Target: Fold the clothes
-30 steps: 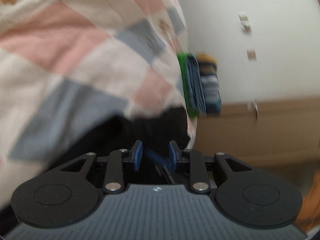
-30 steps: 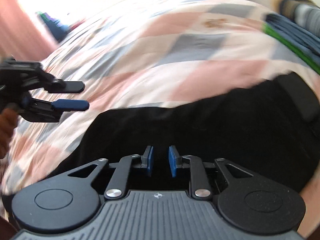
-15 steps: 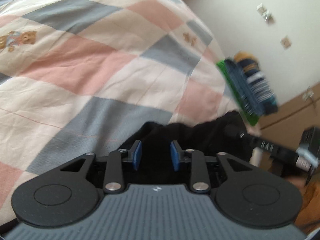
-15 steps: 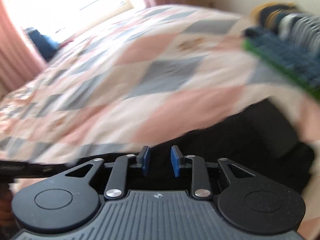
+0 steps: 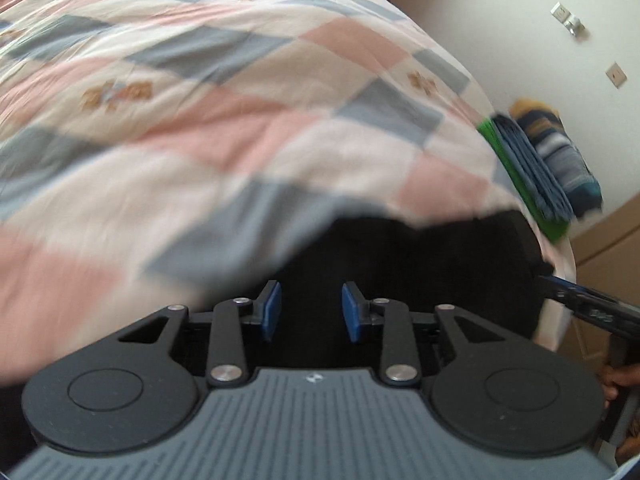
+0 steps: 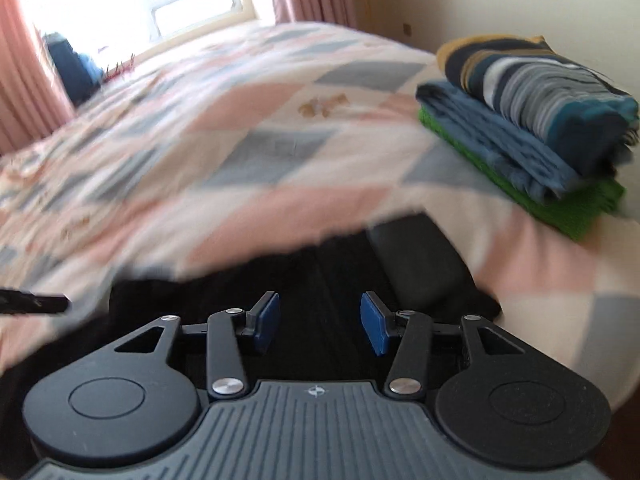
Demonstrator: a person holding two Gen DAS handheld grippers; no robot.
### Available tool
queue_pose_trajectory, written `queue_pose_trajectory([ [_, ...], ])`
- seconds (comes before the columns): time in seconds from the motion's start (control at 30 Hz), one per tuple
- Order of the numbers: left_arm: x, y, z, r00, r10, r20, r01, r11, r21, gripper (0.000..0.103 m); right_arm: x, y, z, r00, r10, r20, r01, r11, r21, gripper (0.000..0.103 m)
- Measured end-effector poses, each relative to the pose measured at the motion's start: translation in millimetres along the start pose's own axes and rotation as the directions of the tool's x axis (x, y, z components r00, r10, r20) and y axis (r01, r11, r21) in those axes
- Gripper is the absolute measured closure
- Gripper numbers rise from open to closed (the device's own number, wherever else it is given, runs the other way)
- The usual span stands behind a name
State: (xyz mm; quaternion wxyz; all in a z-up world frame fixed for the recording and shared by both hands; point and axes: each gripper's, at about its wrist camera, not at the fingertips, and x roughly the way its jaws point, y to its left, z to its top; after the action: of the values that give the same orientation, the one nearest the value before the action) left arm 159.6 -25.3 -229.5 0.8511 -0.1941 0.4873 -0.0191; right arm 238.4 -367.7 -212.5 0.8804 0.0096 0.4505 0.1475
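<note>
Black clothes (image 6: pixel 320 280) lie on the checked bed (image 6: pixel 240 128).
Right gripper (image 6: pixel 320 322) jaws are opening, nothing between; left gripper (image 5: pixel 311 310) jaws apart, empty.

A bed (image 6: pixel 240 128) in a pink, grey and cream checked cover carries a black garment (image 6: pixel 320 280) and a stack of folded clothes (image 6: pixel 528 120)

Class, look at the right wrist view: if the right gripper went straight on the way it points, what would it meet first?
Most likely the black garment lying on the checked pink, grey and white bedspread. The right gripper, jaws opening and empty, aims down onto that dark cloth, though blur leaves depth uncertain.
</note>
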Motion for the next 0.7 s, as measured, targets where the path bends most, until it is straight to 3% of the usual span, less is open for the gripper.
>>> queue_pose_trajectory([
  [0.13, 9, 3, -52, 0.989, 0.102, -0.111, -0.110, 0.992, -0.069, 0.077, 19, 9, -43, 0.991, -0.056, -0.119, 0.041, 0.991, -0.128, 0.055],
  [0.27, -2, -2, -71, 0.978, 0.165, -0.126, -0.178, 0.978, -0.106, 0.074, 4, 20, -36, 0.994, -0.053, -0.097, 0.037, 0.986, -0.160, 0.055],
  [0.33, -2, -5, -75, 0.964, 0.214, -0.156, -0.232, 0.966, -0.111, 0.074, -6, 24, -34, 0.997, 0.000, -0.072, -0.012, 0.987, -0.159, 0.054],
  [0.37, -1, -6, -75, 0.955, 0.237, -0.179, -0.260, 0.959, -0.116, 0.073, -1, 28, -37, 0.995, 0.003, -0.098, -0.020, 0.985, -0.173, 0.050],
  [0.43, 2, -7, -72, 0.933, 0.278, -0.229, -0.311, 0.942, -0.124, 0.071, 12, 36, -43, 0.987, -0.002, -0.160, -0.031, 0.978, -0.206, 0.042],
  [0.53, -8, -15, -61, 0.894, 0.345, -0.285, -0.390, 0.914, -0.117, 0.069, 29, 48, -45, 0.974, -0.060, -0.221, 0.003, 0.969, -0.248, 0.039],
  [0.63, -40, -27, -53, 0.888, 0.384, -0.254, -0.420, 0.901, -0.105, 0.056, 9, 53, -24, 0.975, 0.002, -0.221, -0.044, 0.982, -0.184, 0.038],
  [0.7, -66, -35, -49, 0.886, 0.400, -0.232, -0.433, 0.894, -0.113, 0.054, -12, 56, -9, 0.978, 0.047, -0.204, -0.077, 0.987, -0.140, 0.030],
])
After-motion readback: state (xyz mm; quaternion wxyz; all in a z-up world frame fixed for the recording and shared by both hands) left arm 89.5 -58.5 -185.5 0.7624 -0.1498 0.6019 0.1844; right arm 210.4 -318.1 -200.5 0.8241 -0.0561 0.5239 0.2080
